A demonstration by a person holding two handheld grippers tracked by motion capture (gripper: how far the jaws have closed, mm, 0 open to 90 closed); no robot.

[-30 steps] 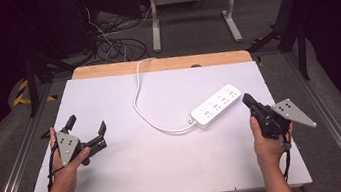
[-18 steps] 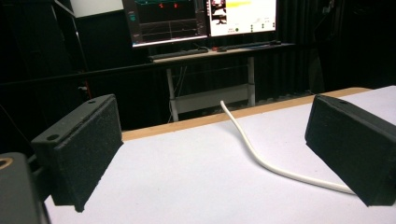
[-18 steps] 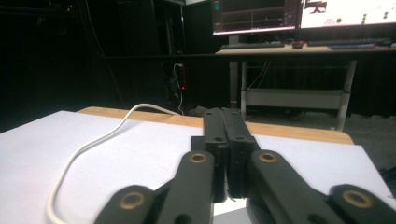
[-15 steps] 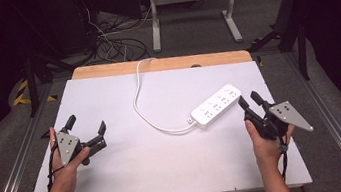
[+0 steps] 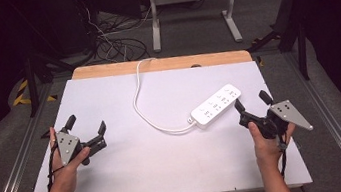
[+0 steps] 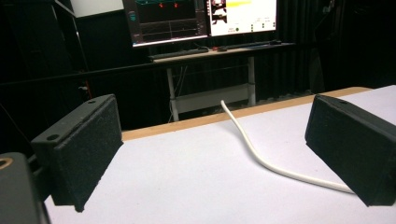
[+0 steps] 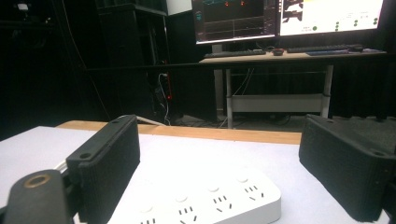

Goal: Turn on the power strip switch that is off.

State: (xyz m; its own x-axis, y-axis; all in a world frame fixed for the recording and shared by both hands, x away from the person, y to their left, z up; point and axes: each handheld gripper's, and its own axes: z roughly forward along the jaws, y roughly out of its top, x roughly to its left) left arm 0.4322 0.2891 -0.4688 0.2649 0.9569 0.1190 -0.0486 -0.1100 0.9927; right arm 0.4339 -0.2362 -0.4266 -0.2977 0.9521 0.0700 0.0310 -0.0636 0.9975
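As both grippers, left [image 5: 86, 129] and right [image 5: 250, 102], stand open, I would grip the rigid, light strip [image 5: 216, 105] at 11 o'clock across its narrow sides.

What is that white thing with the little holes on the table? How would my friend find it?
Look at the white table, toward its right side. The white power strip lies there at a slant, just ahead of the right claw. It alone has rows of socket holes and a long white cord curling away.
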